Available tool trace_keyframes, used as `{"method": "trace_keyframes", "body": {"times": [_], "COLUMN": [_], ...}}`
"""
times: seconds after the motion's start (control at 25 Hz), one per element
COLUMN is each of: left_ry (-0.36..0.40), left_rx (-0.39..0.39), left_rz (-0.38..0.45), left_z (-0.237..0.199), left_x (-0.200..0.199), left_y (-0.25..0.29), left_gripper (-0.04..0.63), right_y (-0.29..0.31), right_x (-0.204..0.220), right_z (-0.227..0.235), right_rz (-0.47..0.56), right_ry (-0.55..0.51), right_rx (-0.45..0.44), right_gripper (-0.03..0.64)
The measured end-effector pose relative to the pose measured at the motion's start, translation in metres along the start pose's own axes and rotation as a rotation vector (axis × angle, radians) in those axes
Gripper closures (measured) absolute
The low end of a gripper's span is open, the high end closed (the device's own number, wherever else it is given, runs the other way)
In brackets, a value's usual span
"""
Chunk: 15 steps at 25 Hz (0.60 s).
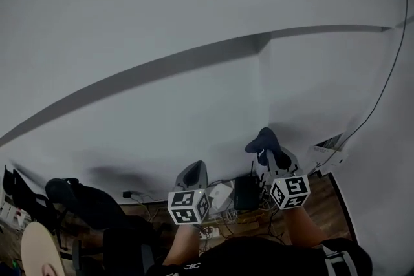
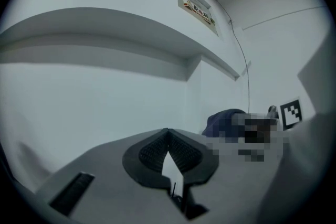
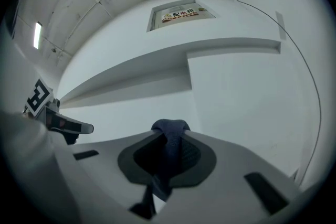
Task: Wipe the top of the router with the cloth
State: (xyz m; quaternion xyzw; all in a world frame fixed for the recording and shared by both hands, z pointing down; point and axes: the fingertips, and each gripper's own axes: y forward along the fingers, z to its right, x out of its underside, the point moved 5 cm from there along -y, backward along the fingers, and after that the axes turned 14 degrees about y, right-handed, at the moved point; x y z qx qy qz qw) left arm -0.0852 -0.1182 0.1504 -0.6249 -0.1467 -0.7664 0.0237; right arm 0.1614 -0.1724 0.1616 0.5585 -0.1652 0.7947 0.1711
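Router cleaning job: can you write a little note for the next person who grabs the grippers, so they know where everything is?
Right hand-held gripper: shut on the dark blue cloth, raised and pointing at the white wall.
Left hand-held gripper: jaws together, nothing in them, also raised towards the wall.
Router: black box low in the head view, between the two grippers, among cables on a wooden surface.
Done: the cloth is in hand.
Left: the cloth is up, apart from the router. Bring it down onto the router's top and wipe across it. Whether any wiping has happened cannot be told.
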Motion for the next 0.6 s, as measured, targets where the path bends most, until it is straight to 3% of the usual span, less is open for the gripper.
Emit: {"method": "trace_keyframes", "body": {"times": [0.6], "left_ry": [-0.010], "left_rx": [0.007], "left_rz": [0.013], "left_z": [0.002], "left_x": [-0.005], "left_y": [0.019], "left_gripper": [0.598], "right_y": [0.010], "right_x": [-0.001], "right_z": [0.001], "right_rz": [-0.018], "right_ry": [-0.012], "right_rx": [0.000], "right_gripper": [0.603]}}
